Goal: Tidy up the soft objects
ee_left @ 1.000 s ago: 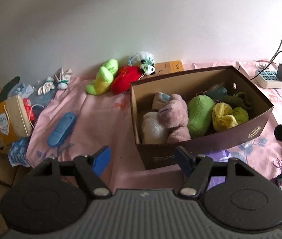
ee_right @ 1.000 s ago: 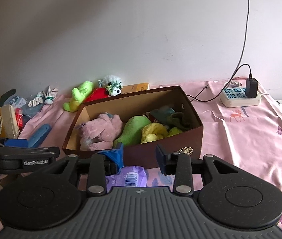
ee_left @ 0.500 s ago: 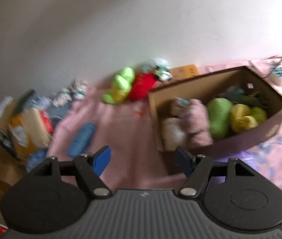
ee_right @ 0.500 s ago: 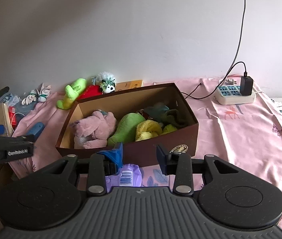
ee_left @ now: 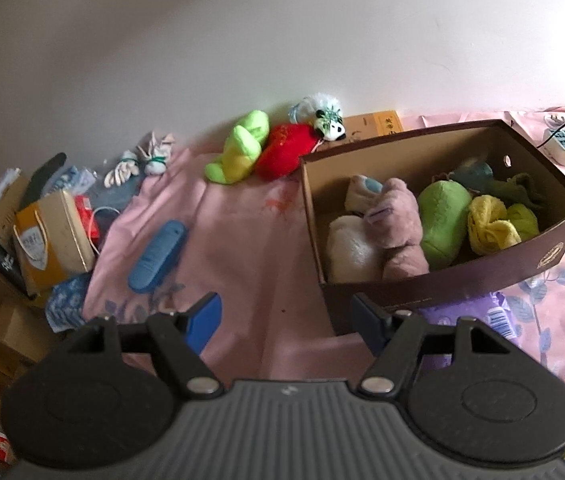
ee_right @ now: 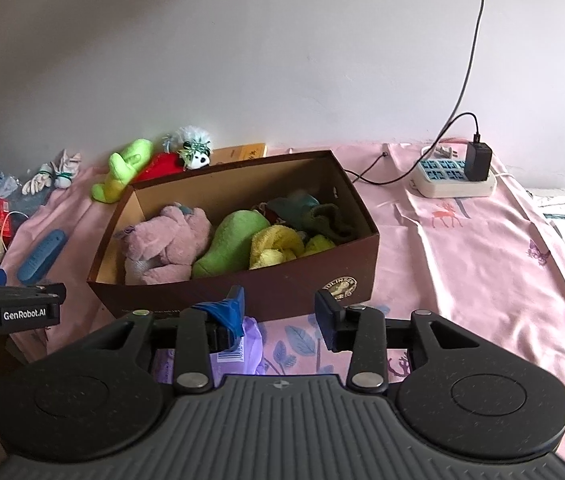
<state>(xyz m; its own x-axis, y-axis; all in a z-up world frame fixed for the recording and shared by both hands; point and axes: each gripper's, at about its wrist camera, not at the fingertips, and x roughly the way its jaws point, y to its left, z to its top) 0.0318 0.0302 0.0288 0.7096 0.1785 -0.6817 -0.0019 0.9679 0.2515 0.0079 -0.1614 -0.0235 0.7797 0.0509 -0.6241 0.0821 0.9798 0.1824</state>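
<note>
The left hand-held gripper [ee_left: 284, 318] is hovering with its jaws standing wide apart and nothing between them, pointing down over the pink sheet [ee_left: 250, 240] just short of the brown box [ee_left: 442, 280]. The right hand-held gripper [ee_right: 280, 318] is sitting in front of the box's near wall; its jaws have just been opening a little, and they are gaping with nothing pinched between the pads. A purple packet [ee_right: 238, 354] is lying on the sheet under it, apart from the blue fingertips.

Inside the box, the soft things are already crowding together: a pink plush [ee_right: 166, 240], a green plush [ee_right: 230, 242], a yellow cloth [ee_right: 276, 246] and some dark green fabric [ee_right: 328, 218] toward the far end.

Still lying outside, against the wall behind the box, are a lime-green plush [ee_left: 242, 148], a red plush [ee_left: 288, 152] and a small panda toy [ee_left: 328, 122], the three touching one another. A pair of white gloves [ee_left: 138, 160] is sitting farther left, and a blue remote-like thing [ee_left: 158, 256] is resting on the sheet between.

It looks to me like both hands are between picks, about to go for the next item. The next move is probably calling for the left one to reach forward past the box's corner to the lime-green or red plush, closing on a bulky part so the soft body is not slipping out.
</note>
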